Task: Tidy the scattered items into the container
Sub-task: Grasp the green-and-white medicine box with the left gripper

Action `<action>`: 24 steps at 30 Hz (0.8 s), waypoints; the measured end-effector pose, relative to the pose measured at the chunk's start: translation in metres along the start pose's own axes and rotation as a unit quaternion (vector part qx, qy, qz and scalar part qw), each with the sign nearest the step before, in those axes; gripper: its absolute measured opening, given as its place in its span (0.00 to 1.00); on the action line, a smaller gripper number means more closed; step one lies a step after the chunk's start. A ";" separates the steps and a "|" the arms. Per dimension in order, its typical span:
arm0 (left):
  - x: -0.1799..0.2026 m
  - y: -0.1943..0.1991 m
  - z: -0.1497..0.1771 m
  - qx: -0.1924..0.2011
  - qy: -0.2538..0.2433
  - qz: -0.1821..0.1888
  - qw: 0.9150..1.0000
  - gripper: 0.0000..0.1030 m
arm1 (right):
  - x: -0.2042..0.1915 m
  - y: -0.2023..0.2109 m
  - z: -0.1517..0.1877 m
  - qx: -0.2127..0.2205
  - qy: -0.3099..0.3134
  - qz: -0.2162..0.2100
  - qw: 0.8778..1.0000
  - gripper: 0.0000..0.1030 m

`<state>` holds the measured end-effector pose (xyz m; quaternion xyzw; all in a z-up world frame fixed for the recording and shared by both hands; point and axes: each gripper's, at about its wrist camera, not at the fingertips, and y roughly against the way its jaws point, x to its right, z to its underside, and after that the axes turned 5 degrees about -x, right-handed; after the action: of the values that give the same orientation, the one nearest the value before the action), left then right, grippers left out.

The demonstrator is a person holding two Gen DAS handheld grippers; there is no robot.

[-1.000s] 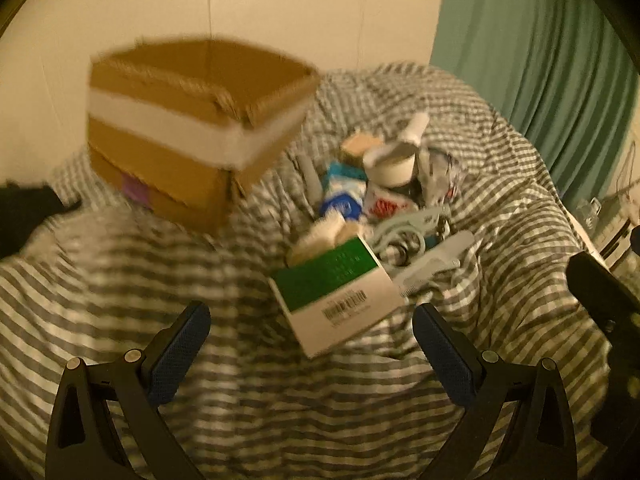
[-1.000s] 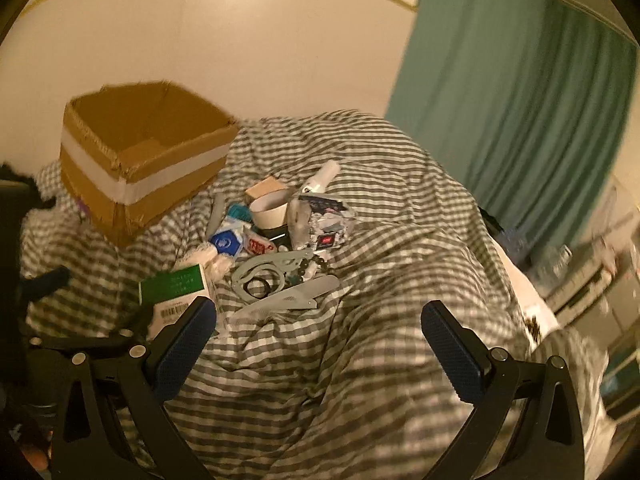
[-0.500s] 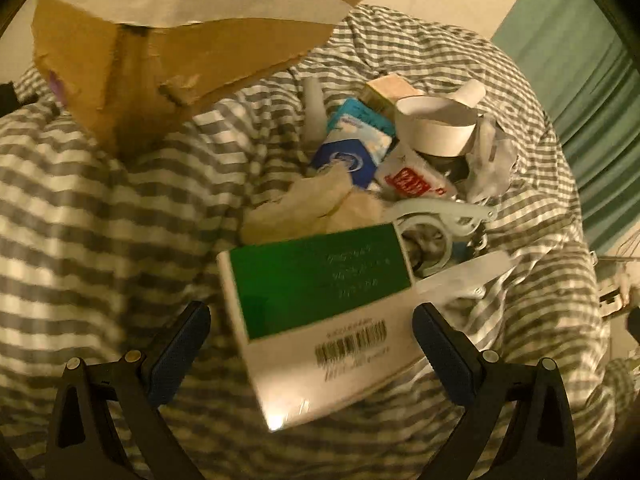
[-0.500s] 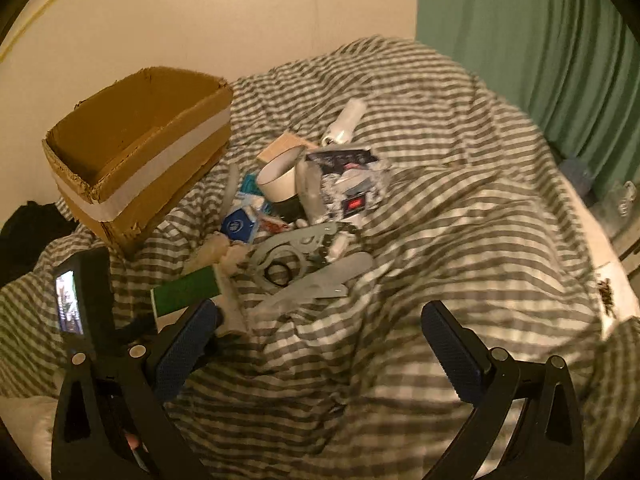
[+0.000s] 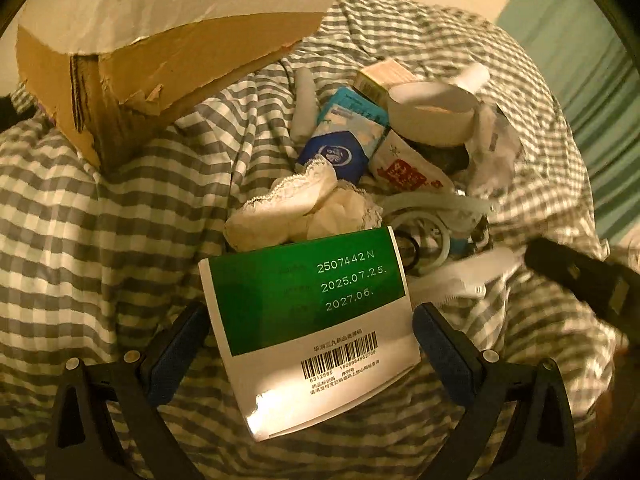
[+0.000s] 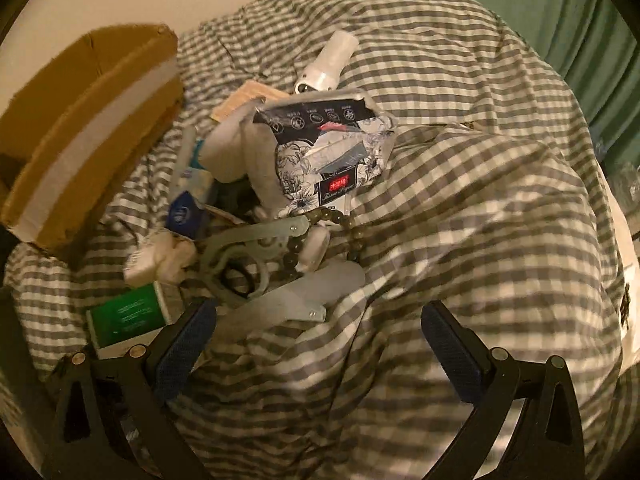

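A green-and-white medicine box (image 5: pixel 308 320) lies on the checked bedspread, nearest item of a small pile. My left gripper (image 5: pixel 308 344) is open and its blue pads flank the box's two sides; whether they touch it is unclear. The cardboard box (image 5: pixel 120 60) with a white tape band stands to the upper left. My right gripper (image 6: pixel 320 350) is open and empty, low over the bedspread just short of a flat grey plastic piece (image 6: pixel 304 296). In the right wrist view the green box (image 6: pixel 128 316) sits at lower left and the cardboard box (image 6: pixel 80 140) at far left.
The pile holds a white lace cloth (image 5: pixel 296 204), a blue packet (image 5: pixel 340 148), a tape roll (image 5: pixel 432 112), a red-and-white sachet (image 5: pixel 408 172), a grey looped tool (image 6: pixel 248 256), a bead string (image 6: pixel 352 232), a floral packet (image 6: pixel 332 160) and a white bottle (image 6: pixel 332 64). A green curtain (image 6: pixel 580 20) hangs at the right.
My left gripper has moved forward and down until the green box sits between its fingers. My right gripper has dropped closer to the pile. Both stayed open.
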<state>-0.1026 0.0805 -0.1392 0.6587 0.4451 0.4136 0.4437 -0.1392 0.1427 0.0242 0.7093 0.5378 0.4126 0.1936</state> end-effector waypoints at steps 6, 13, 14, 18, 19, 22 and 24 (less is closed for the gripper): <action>-0.007 0.017 -0.002 0.029 -0.001 -0.027 0.999 1.00 | -0.012 -0.015 -0.020 0.006 0.029 0.005 1.000 1.00; -0.005 -0.018 -0.010 0.031 -0.045 -0.108 0.993 1.00 | -0.016 -0.049 -0.042 -0.027 0.046 0.001 0.999 0.87; -0.005 -0.018 -0.011 0.035 -0.049 -0.105 0.993 1.00 | -0.016 -0.052 -0.041 -0.036 0.047 -0.002 0.998 0.77; -0.010 -0.017 -0.015 0.021 -0.051 -0.093 0.994 1.00 | -0.011 -0.065 -0.039 -0.069 0.042 -0.018 0.997 0.52; -0.015 -0.014 -0.014 0.013 -0.041 -0.082 0.996 1.00 | -0.008 -0.067 -0.040 -0.073 0.036 -0.023 0.996 0.48; -0.025 -0.009 -0.009 0.001 -0.033 -0.058 0.998 1.00 | -0.002 -0.065 -0.042 -0.071 0.021 -0.037 0.997 0.45; -0.031 -0.011 -0.009 -0.006 -0.027 -0.049 0.998 1.00 | -0.002 -0.064 -0.045 -0.068 0.022 -0.044 0.996 0.37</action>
<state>-0.1212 0.0551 -0.1520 0.6447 0.4623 0.3755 0.4792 -0.2142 0.1556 0.0039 0.6608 0.5434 0.4548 0.2475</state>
